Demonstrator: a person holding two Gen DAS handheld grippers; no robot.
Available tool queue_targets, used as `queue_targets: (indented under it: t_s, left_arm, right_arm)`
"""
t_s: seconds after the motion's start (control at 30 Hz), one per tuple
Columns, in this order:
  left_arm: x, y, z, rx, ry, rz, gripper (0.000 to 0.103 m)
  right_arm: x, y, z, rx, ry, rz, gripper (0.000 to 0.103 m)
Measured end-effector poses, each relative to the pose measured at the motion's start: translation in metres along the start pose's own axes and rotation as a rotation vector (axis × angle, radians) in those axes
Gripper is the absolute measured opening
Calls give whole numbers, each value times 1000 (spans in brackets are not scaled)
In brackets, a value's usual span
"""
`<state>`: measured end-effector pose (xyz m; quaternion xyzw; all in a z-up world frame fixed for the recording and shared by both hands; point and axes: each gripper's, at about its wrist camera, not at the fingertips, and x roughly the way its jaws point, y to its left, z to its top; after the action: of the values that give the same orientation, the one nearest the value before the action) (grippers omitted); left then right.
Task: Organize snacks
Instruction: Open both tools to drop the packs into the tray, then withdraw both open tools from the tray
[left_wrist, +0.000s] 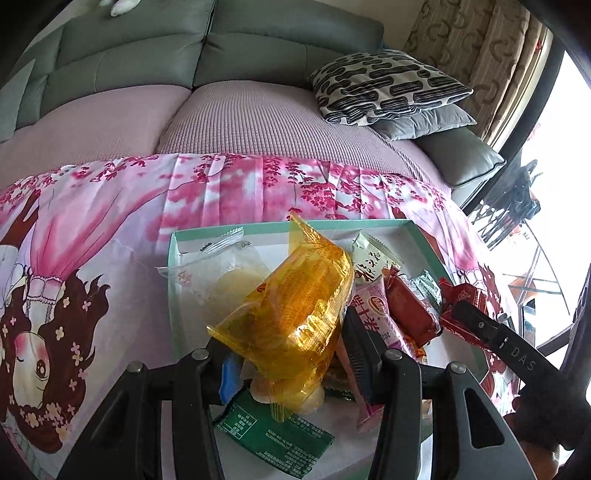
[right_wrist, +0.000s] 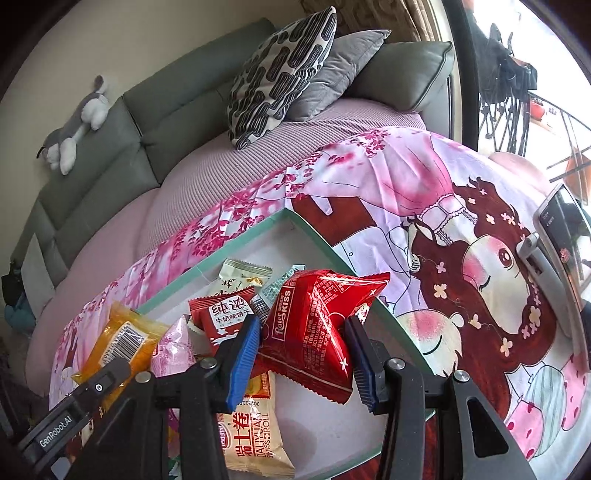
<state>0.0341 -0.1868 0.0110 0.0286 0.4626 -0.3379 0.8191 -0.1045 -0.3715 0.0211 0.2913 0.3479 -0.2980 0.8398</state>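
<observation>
A shallow teal-rimmed box (left_wrist: 173, 258) lies on a pink printed cloth and holds several snack packets. My left gripper (left_wrist: 288, 354) is shut on a yellow translucent snack bag (left_wrist: 295, 314) and holds it above the box. My right gripper (right_wrist: 303, 354) is shut on a red foil packet (right_wrist: 314, 332) over the box's right part (right_wrist: 317, 236). The right gripper's arm (left_wrist: 495, 336) shows in the left wrist view, the left one's (right_wrist: 74, 410) in the right wrist view, beside the yellow bag (right_wrist: 118, 339).
In the box lie a clear bun packet (left_wrist: 221, 273), a green packet (left_wrist: 273, 435), a pink one (left_wrist: 373, 314), a swiss roll packet (right_wrist: 255, 432) and a red biscuit packet (right_wrist: 225, 314). A grey sofa (left_wrist: 147, 62) with pillows (left_wrist: 384, 85) stands behind. A phone (right_wrist: 565, 236) on a stand is at right.
</observation>
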Motion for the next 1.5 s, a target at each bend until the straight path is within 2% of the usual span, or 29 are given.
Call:
queue_targets:
  t_s: [0.13,0.27,0.3,0.37,0.5,0.6,0.73,0.8,1.07,1.13,1.17,1.23,1.5]
  left_arm:
    - [-7,-2,0,2,-1,9,63]
    - [-16,2,2,-8,-8,19,64]
    - [-18,3,2,-13,-10,22,65]
    - [-23,8,2,-30,-14,27,77]
    - [-33,18,4,-73,-28,33,80]
    - [-37,24,5,-88,-36,73,86]
    - [-33,39,4,-129,-17,154,88]
    - [-31,44,3,-143,-11,177,94]
    - [-34,57,-1,-174,-38,248,97]
    - [-36,58,-1,-176,-46,261,100]
    - [-36,59,-1,-178,-45,267,103]
    - [-36,60,-1,-181,-46,274,103]
    - [-33,61,-2,-175,-35,314,103]
  right_arm:
    - [-3,-1,1,8,6,6,52]
    - [-3,-2,1,14,12,-2,53]
    - [-2,-2,1,14,19,-6,56]
    - [-1,-2,0,12,32,-14,60]
    - [-4,1,1,2,27,-25,67]
    - [-9,3,2,-7,18,-30,71]
    - [-13,9,2,-33,8,-30,75]
    - [-14,11,2,-44,4,-29,77]
    - [-19,19,1,-75,-8,-31,78]
    - [-20,21,1,-86,-17,-27,91]
    - [-21,23,0,-92,-21,-25,94]
    - [-22,26,0,-108,-27,-22,101]
    - [-22,40,-4,-170,-33,-5,103]
